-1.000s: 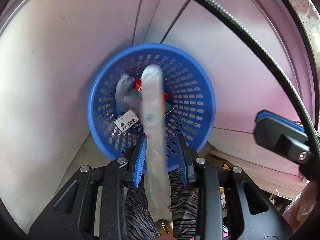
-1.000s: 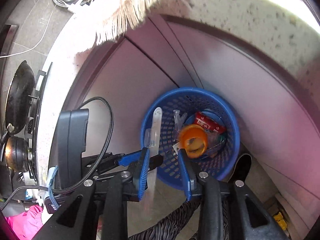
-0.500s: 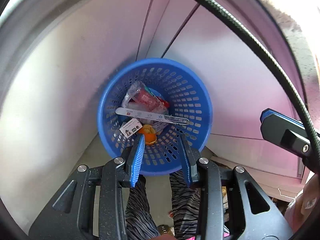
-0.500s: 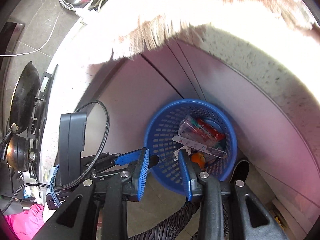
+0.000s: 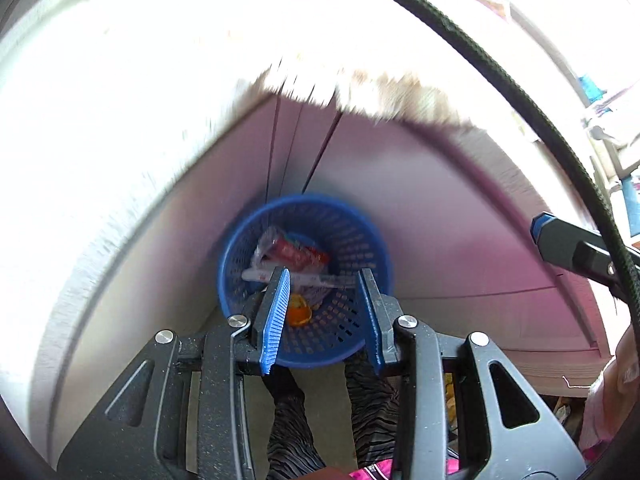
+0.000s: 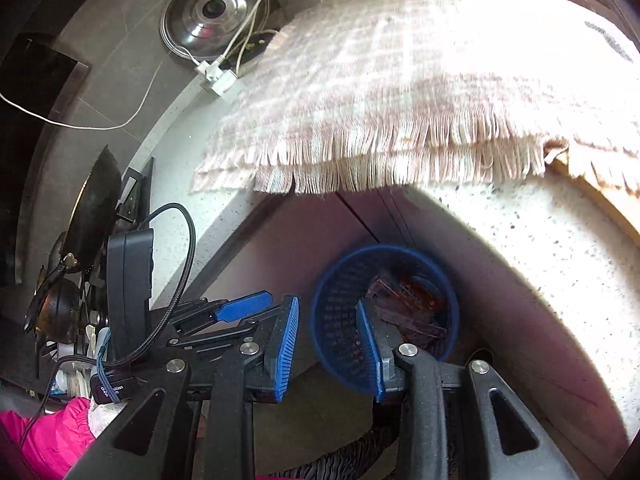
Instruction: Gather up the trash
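Observation:
A blue perforated basket (image 5: pixel 360 240) stands on the floor against pink cabinet doors and holds trash: a red wrapper (image 5: pixel 294 252), a long white strip (image 5: pixel 308 278), an orange piece (image 5: pixel 299 314) and clear plastic. It also shows in the right wrist view (image 6: pixel 340 300). My left gripper (image 5: pixel 323 312) is open and empty, high above the basket. My right gripper (image 6: pixel 329 344) is open and empty, above and left of the basket. The left gripper shows in the right wrist view (image 6: pixel 244 308).
A speckled white countertop (image 6: pixel 540 248) overhangs the basket, with a fringed checked cloth (image 6: pixel 400 100) on it. A steel pot lid (image 6: pixel 208 12), white cables and a dark pan (image 6: pixel 96 208) sit at the left. The person's striped trouser legs (image 5: pixel 292 420) are below.
One second ago the white strip and orange piece were dropping from the grippers; they now lie in the basket. Both grippers have risen away from the basket, bringing the countertop and cloth into view.

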Action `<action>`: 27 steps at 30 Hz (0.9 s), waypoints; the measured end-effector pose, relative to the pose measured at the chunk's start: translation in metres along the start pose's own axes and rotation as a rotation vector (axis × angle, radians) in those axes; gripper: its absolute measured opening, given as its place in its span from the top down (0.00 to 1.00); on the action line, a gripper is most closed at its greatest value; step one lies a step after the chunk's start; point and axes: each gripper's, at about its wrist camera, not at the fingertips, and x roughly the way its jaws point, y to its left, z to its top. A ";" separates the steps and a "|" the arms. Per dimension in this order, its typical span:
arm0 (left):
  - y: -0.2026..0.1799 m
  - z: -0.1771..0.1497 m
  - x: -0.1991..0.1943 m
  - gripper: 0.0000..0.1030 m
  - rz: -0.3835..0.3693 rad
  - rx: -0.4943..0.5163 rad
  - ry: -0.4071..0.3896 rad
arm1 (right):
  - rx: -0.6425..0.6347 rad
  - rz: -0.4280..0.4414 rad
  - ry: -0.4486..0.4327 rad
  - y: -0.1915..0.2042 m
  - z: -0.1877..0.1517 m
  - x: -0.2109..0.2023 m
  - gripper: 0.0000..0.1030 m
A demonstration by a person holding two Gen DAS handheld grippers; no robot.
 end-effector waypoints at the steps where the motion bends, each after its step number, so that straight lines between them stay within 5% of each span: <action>1: -0.003 0.002 -0.008 0.67 -0.008 0.004 -0.014 | -0.004 -0.002 -0.014 0.002 0.002 -0.007 0.68; 13: -0.038 0.028 -0.089 0.66 -0.064 0.059 -0.181 | -0.028 -0.005 -0.171 0.019 0.021 -0.081 0.67; 20: -0.061 0.044 -0.122 0.44 -0.078 0.083 -0.276 | -0.048 -0.008 -0.242 0.022 0.032 -0.112 0.66; 27: -0.083 0.069 -0.150 0.27 -0.052 0.086 -0.380 | -0.073 -0.038 -0.322 0.018 0.043 -0.147 0.43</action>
